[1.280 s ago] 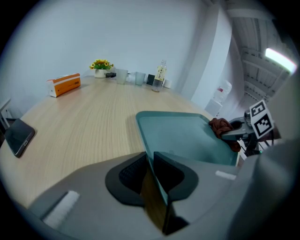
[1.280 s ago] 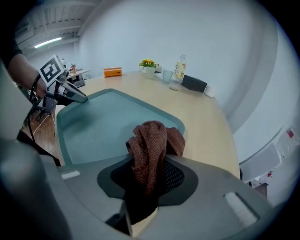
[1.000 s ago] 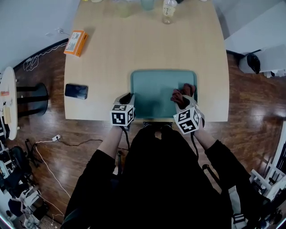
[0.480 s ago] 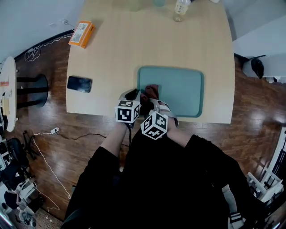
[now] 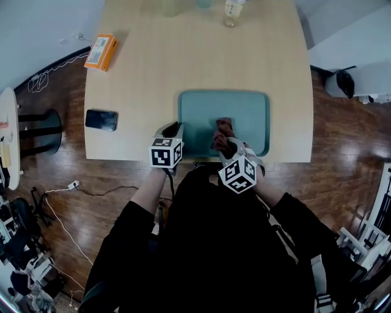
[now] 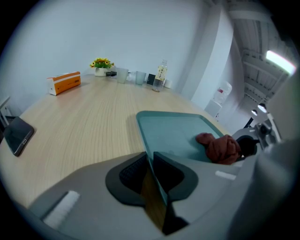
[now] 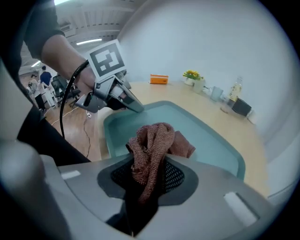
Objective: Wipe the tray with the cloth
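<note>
A teal tray [image 5: 244,110] lies near the front edge of the wooden table. My left gripper [image 5: 174,129] is at the tray's near left corner. In the left gripper view the tray's rim [image 6: 146,136] runs between its jaws, which are shut on it [image 6: 151,158]. My right gripper [image 5: 225,143] is over the tray's near middle, shut on a crumpled reddish-brown cloth [image 5: 222,129]. In the right gripper view the cloth [image 7: 152,143] bunches up between the pads and rests on the tray floor [image 7: 211,140]. The cloth [image 6: 218,147] also shows in the left gripper view.
On the table to the left lie a dark phone [image 5: 102,120] and an orange box [image 5: 101,52]. A bottle [image 5: 231,11] and cups stand along the far edge, with a small flower pot [image 6: 101,65]. The table's front edge runs just below the tray.
The right gripper swept the cloth from the tray's right side to its left side, then back to the middle. The left gripper kept its hold on the tray's corner.
</note>
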A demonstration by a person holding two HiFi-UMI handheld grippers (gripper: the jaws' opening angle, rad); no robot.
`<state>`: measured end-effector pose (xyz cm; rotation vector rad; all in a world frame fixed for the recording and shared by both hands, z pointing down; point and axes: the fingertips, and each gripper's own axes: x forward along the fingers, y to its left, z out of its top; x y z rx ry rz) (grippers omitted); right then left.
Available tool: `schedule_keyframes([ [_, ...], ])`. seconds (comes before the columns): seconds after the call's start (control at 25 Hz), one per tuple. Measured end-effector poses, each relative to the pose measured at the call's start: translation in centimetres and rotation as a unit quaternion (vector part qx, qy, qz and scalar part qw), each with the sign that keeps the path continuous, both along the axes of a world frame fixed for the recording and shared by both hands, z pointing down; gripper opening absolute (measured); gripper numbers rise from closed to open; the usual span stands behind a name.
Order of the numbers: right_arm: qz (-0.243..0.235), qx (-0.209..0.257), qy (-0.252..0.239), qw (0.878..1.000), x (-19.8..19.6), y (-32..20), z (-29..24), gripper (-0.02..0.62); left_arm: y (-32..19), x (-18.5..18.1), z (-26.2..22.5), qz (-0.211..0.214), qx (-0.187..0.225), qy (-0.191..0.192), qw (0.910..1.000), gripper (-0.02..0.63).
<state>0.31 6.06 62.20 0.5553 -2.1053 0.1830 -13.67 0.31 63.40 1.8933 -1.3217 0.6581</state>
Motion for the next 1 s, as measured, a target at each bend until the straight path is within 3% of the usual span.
schedule_keyframes([
  [0.24, 0.107, 0.012, 0.034, 0.994, 13.1, -2.0, 0.4, 0.110, 0.2, 0.3, 0.2, -0.001, 0.002, -0.006, 1.0000, 0.028],
  [0.4, 0.134, 0.014, 0.034, 0.990, 16.1, -3.2, -0.2, 0.110, 0.1, 0.4, 0.1, -0.001, 0.003, -0.008, 1.0000, 0.029],
  [0.64, 0.085, 0.013, 0.045, 0.995, 12.4, -1.2, 0.1, 0.110, 0.1, 0.7, 0.0, -0.002, 0.000, -0.004, 1.0000, 0.029],
  [0.84, -0.002, 0.010, 0.023, 1.000, 4.1, 1.1, 0.1, 0.110, 0.0, 0.4, 0.0, -0.003, 0.001, -0.003, 1.0000, 0.029],
  [1.0, -0.088, 0.021, 0.007, 0.996, -3.3, 2.5, -0.1, 0.110, 0.1, 0.5, -0.1, -0.004, -0.001, 0.000, 1.0000, 0.028],
])
